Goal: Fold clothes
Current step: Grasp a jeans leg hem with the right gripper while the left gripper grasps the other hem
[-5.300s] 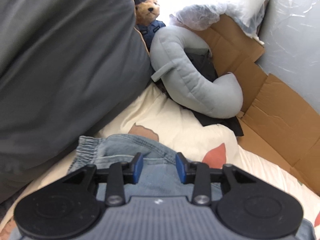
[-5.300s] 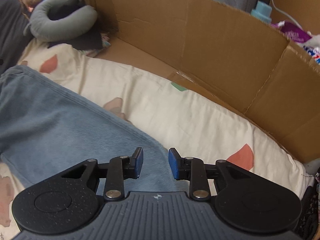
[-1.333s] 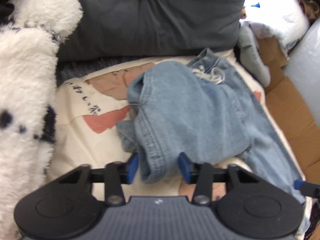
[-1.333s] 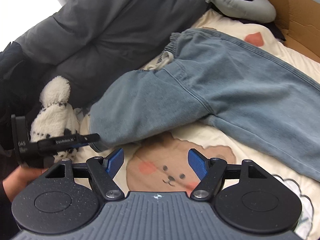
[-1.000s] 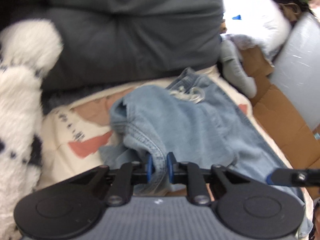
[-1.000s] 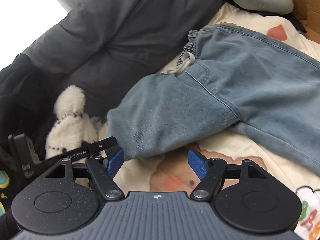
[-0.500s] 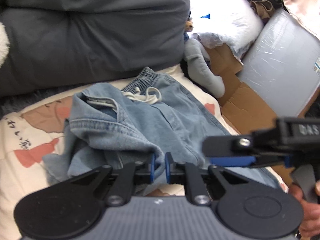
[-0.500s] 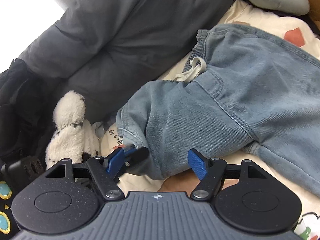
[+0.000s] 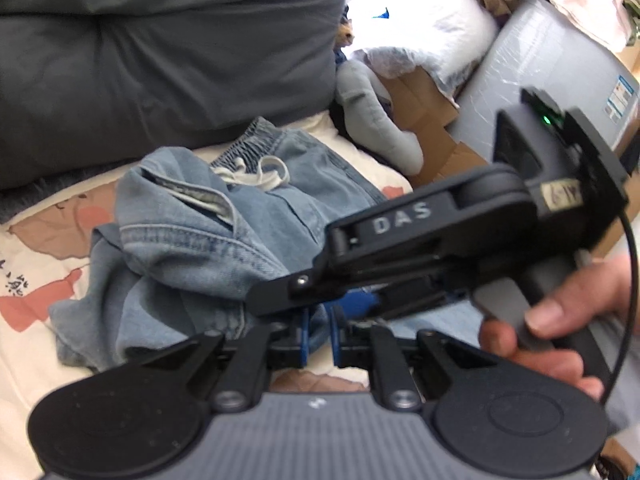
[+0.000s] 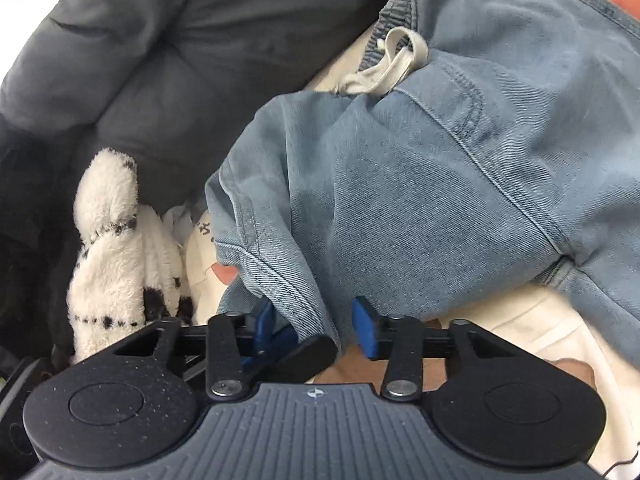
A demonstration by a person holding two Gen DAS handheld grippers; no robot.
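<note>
Light blue jeans [image 9: 224, 240] with a white drawstring [image 10: 392, 64] lie rumpled on a cream printed sheet [image 9: 32, 280]. My left gripper [image 9: 318, 336] is shut on the hem of one folded-over leg, denim pinched between its blue pads. My right gripper [image 10: 316, 328] straddles the same hem [image 10: 280, 280] right beside it. Its jaws are closing, with the denim and one black finger of the left gripper [image 10: 304, 350] between them and a gap still showing at the right pad. In the left wrist view its black arm [image 9: 400, 220] crosses in from the right, held by a hand [image 9: 560, 320].
A dark grey duvet [image 9: 160, 60] bulks along the far side. A white plush toy with black spots [image 10: 116, 248] lies left of the jeans. A grey neck pillow [image 9: 372, 120], cardboard [image 9: 432, 120], a white pillow [image 9: 420, 20] and a grey wrapped box [image 9: 560, 60] stand at the right.
The right gripper has dropped in close over the hem held by the left gripper, and its jaws have narrowed around it. The left gripper stayed shut on the denim and shifted slightly.
</note>
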